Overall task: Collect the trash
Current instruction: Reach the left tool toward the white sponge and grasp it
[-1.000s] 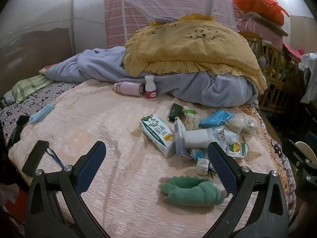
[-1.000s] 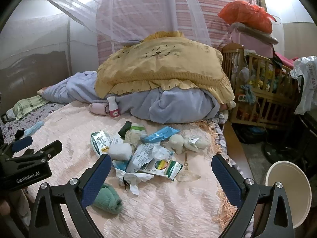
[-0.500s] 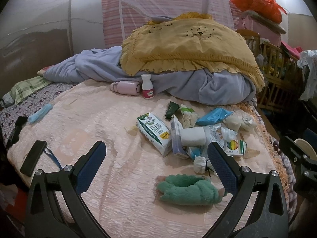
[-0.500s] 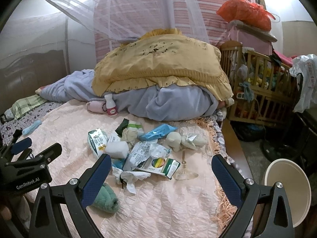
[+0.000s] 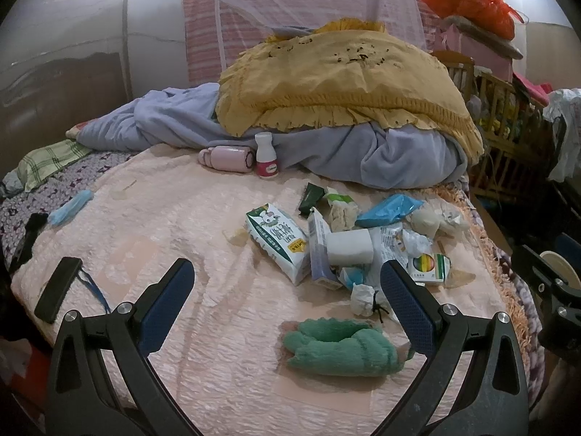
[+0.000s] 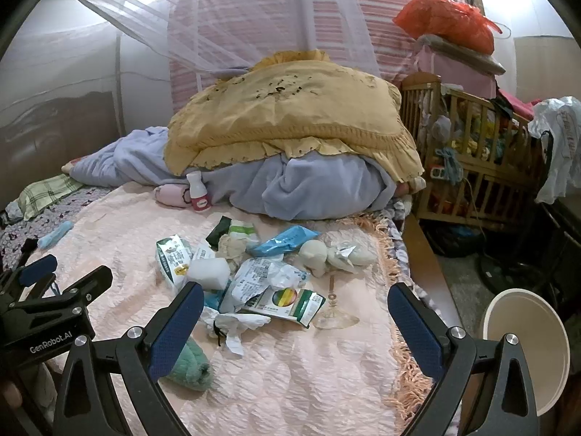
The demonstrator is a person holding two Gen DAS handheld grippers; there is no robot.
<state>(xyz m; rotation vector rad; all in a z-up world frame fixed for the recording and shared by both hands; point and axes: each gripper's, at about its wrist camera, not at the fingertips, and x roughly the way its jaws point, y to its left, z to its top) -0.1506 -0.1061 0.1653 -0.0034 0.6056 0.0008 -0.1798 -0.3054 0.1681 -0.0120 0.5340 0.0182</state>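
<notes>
1. Yellow frilled pillow lying on top of a lavender blanket, at far end of the bed.
2. Pink-striped curtain behind.
3. Wooden crib right of bed, cluttered inside.
4. Orange bag high on stacked items.
5. Green plaid cloth at bed's left edge.

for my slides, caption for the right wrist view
Open right gripper above a pile of wrappers on a pink bedspread.

"GenRobot.AI" on left tool
</notes>
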